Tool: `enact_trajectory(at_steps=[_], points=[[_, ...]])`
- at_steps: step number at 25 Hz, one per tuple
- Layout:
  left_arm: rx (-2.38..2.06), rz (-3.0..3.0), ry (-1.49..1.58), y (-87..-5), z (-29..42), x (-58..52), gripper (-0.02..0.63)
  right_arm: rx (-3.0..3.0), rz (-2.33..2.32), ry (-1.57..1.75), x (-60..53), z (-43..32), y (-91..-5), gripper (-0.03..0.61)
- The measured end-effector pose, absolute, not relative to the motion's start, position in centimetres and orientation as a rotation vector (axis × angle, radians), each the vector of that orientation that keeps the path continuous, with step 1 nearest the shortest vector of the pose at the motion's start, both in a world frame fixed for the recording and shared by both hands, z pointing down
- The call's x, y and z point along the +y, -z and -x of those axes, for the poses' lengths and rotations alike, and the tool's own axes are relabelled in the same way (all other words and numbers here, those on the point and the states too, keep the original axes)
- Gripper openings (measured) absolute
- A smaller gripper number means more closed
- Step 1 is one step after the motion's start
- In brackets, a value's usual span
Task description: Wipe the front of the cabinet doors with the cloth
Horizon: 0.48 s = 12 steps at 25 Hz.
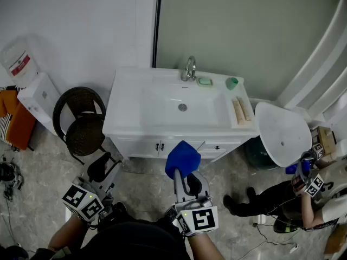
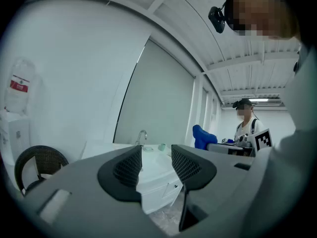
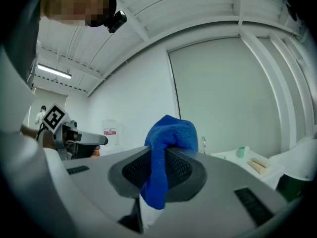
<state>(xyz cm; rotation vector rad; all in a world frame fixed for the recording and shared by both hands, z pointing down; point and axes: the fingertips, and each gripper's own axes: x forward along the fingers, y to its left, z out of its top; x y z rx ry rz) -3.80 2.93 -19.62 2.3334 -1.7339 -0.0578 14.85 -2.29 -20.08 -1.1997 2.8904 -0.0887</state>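
Note:
A white vanity with its cabinet doors (image 1: 143,146) stands in front of me, below the sink. A blue cloth (image 1: 182,158) is bunched in my right gripper (image 1: 186,173), which is shut on it and held just short of the doors near their middle. In the right gripper view the cloth (image 3: 171,133) pokes up and hangs down between the jaws of the right gripper (image 3: 158,170). My left gripper (image 1: 101,168) hovers lower left, open and empty. In its own view the left gripper (image 2: 156,156) frames the cabinet (image 2: 161,190), with the cloth (image 2: 203,137) to the right.
A dark wicker chair (image 1: 81,121) stands left of the vanity, and a water dispenser (image 1: 35,96) is beyond it. On the counter are a faucet (image 1: 189,68), a soap dish (image 1: 204,81) and a green cup (image 1: 232,83). Another person (image 1: 293,194) crouches at right by a white basin (image 1: 282,134).

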Motion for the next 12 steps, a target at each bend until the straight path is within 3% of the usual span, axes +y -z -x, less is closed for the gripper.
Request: enact_trajectory(at_steps=[12], points=[[-1.738, -2.298, 0.047, 19.1, 3.4, 1.3, 0.192, 2.856, 1.213, 0.092, -3.8, -15.8, 19.8, 0.049]])
